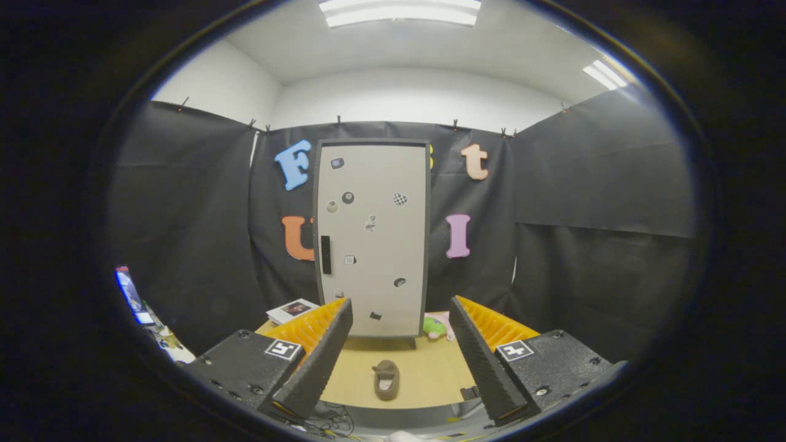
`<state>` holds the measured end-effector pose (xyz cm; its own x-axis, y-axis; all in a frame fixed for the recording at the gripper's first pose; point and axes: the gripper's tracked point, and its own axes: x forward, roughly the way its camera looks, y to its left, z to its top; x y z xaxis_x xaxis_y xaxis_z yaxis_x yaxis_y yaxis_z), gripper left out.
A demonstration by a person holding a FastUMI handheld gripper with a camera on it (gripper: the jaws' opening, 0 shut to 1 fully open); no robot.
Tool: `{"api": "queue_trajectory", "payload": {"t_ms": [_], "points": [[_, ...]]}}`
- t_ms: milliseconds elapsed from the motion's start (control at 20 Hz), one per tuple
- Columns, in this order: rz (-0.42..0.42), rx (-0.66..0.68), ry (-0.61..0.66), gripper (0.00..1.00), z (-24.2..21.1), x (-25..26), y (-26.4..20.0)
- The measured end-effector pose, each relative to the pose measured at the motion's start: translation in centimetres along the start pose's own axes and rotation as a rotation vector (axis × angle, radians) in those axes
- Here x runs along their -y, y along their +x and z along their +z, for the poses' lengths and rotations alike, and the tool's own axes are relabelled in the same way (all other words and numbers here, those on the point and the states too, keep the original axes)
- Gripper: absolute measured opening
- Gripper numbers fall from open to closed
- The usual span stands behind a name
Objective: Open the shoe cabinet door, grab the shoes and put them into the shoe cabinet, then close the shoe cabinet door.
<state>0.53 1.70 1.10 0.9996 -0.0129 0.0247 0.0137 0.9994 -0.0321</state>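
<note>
Between the spread, empty tongs (399,359) a brown shoe (386,379) lies on the wooden table (430,374), short of the shoe cabinet (371,239). The cabinet stands upright beyond the shoe, its sticker-dotted door shut, black handle (326,255) on its left edge. A booklet (292,310) lies left of the cabinet, a green toy (434,327) right of it.

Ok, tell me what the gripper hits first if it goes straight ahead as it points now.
Most likely the cabinet door, which is closed and stands straight ahead beyond the open gripper. The shoe lies lower on the table between the fingers, probably under that line, though depth is hard to judge.
</note>
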Motion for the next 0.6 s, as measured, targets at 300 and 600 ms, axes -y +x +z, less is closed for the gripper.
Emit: {"api": "queue_trajectory", "payload": {"t_ms": [300, 600], "points": [[-0.008, -0.007, 0.007, 1.0, -0.3, -1.1, 0.7], [-0.013, -0.016, -0.014, 1.0, -0.8, -4.7, 4.8]]}}
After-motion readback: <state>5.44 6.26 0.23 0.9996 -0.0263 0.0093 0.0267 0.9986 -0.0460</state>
